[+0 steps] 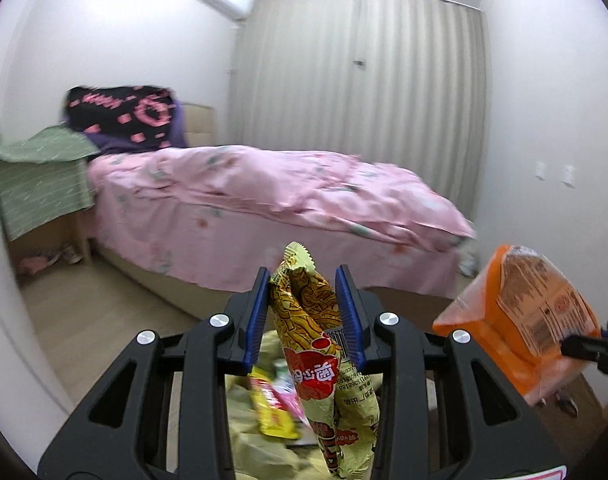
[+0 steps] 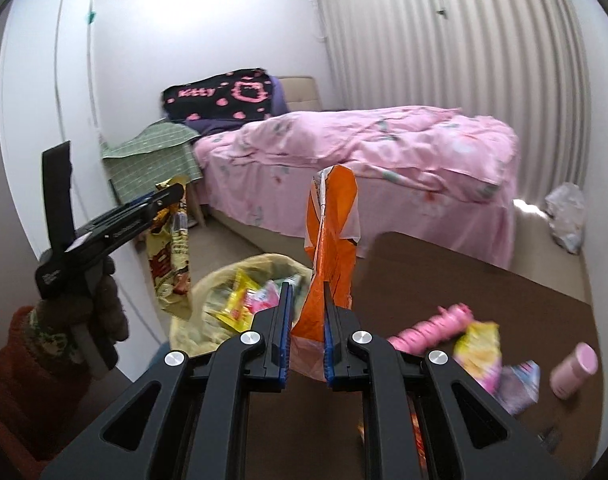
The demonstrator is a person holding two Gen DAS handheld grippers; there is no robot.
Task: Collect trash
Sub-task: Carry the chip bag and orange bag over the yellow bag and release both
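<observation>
My left gripper is shut on a yellow snack wrapper that hangs down over an open yellowish trash bag holding several wrappers. The same wrapper and left gripper show at the left of the right wrist view. My right gripper is shut on an orange snack bag, held upright beside the trash bag. The orange bag also shows at the right of the left wrist view.
A brown table carries a pink ribbed roll, a yellow-pink wrapper, a bluish packet and a pink bottle. A bed with a pink quilt stands behind. A white plastic bag lies on the floor.
</observation>
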